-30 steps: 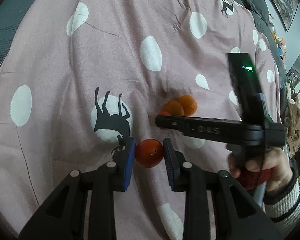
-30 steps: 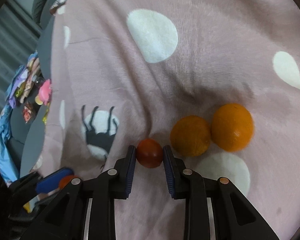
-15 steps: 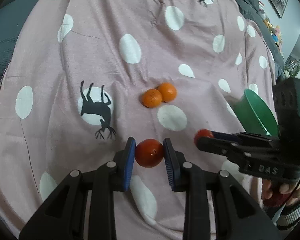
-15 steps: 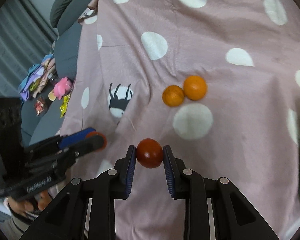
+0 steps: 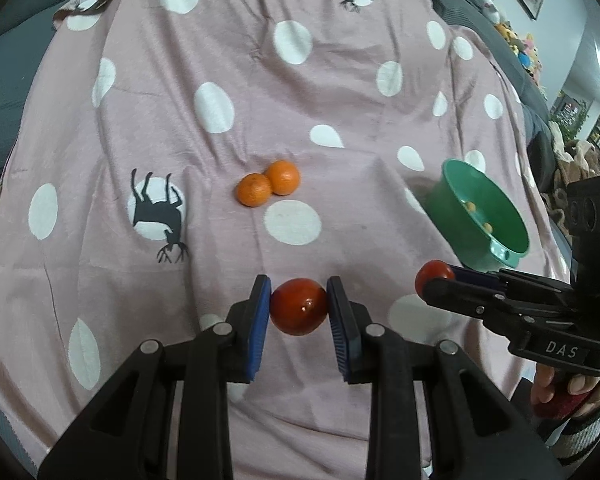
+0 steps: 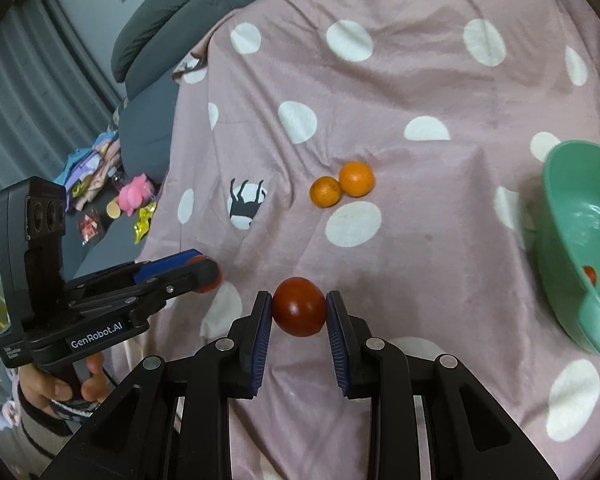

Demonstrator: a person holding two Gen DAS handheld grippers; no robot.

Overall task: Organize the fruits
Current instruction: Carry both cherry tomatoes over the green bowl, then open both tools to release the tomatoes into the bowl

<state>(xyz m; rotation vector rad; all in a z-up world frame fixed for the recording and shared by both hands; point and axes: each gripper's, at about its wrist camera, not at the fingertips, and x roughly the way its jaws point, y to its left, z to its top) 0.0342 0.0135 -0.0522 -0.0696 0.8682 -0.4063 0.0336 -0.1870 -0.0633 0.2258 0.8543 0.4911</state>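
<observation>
Each gripper holds a small red tomato above the pink spotted blanket [image 5: 220,60]. My left gripper [image 5: 299,307] is shut on a tomato [image 5: 299,306]; in the right wrist view it shows at the lower left [image 6: 204,276]. My right gripper [image 6: 299,307] is shut on another tomato [image 6: 299,306]; the left wrist view shows it at the right [image 5: 434,276] with its tomato [image 5: 430,273] at the tips. Two oranges [image 5: 268,188] [image 6: 342,184] lie touching on the blanket, farther off. A green bowl [image 5: 452,184] [image 6: 556,208] with several small fruits inside sits to the right.
Grey sofa cushions [image 6: 160,12] rise behind the blanket. Toys, wrappers and folded cloth [image 6: 112,196] lie on the grey seat at the left. A hand [image 6: 60,388] holds the left gripper's handle; another hand [image 5: 568,384] holds the right one.
Both grippers have pulled back and risen from the blanket with their tomatoes. The right one swung away from the oranges toward the right, and the green bowl came into view.
</observation>
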